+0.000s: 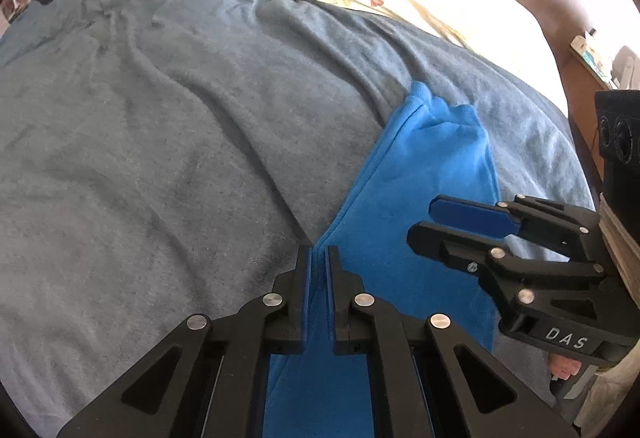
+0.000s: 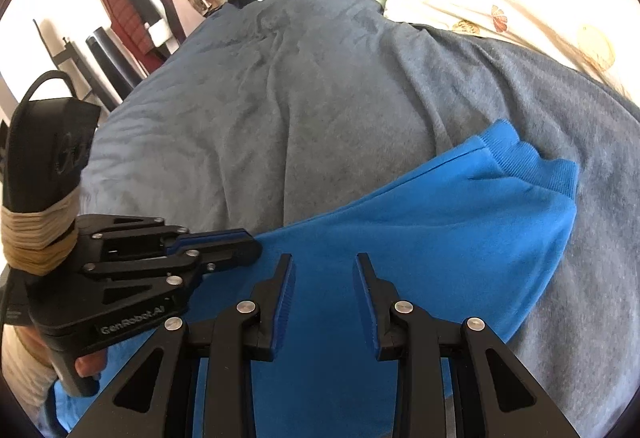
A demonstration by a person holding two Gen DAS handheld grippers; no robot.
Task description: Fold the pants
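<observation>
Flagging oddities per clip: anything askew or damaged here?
Nothing damaged. The blue pants lie on the rumpled grey blanket; left gripper pinches their edge, right gripper is open above them.

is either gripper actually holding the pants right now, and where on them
The left gripper is shut on the blue pants, pinching the left side edge where it meets the grey blanket. The right gripper is open above the fabric, holding nothing.
</observation>
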